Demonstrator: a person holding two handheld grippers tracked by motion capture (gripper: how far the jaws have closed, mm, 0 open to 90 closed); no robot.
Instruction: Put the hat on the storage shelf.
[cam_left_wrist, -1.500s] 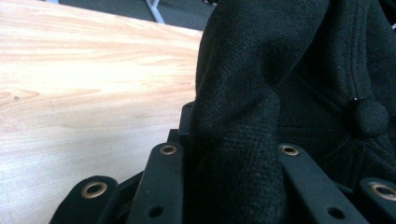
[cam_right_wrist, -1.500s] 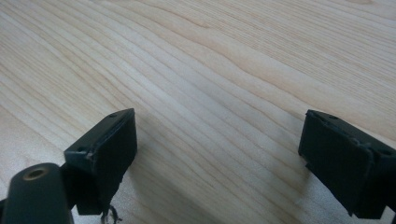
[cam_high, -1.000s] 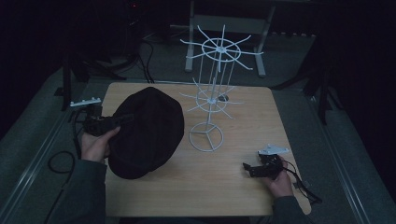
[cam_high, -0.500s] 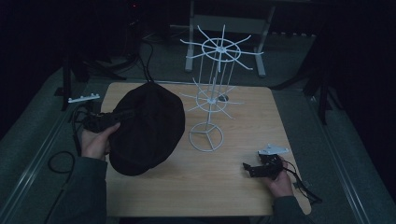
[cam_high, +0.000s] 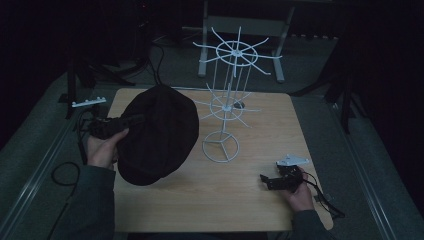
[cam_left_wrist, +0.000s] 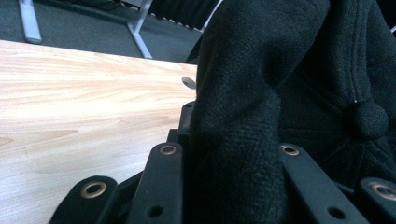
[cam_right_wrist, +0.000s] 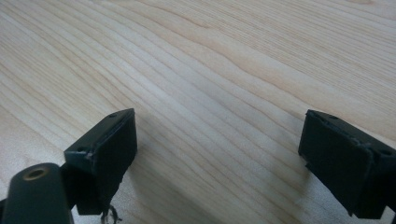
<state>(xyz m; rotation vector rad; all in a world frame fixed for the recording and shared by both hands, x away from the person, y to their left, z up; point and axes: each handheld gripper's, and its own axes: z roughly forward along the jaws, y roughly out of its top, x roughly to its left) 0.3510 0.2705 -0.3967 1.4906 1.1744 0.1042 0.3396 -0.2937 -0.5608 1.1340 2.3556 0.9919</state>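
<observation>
A black cloth cap (cam_high: 159, 134) hangs over the left part of the wooden table (cam_high: 250, 200), held up at its left edge. My left gripper (cam_high: 131, 120) is shut on that edge; in the left gripper view a fold of the cap (cam_left_wrist: 233, 154) is pinched between the black jaws, with the cap's top button (cam_left_wrist: 370, 120) at the right. A white wire hat stand (cam_high: 224, 107) with two rings of spokes stands just right of the cap. My right gripper (cam_high: 264, 181) rests near the table's front right, open, with bare wood (cam_right_wrist: 219, 121) between its jaws.
A second white stand's legs (cam_high: 240, 30) are on the floor behind the table. A small white bar (cam_high: 89, 102) lies off the table's left corner. Cables trail on the floor at left and from the right gripper. A round hole (cam_left_wrist: 188, 82) is in the tabletop.
The cap and my left gripper have shifted slightly, the cap lifting a little toward the stand. The right hand has stayed still.
</observation>
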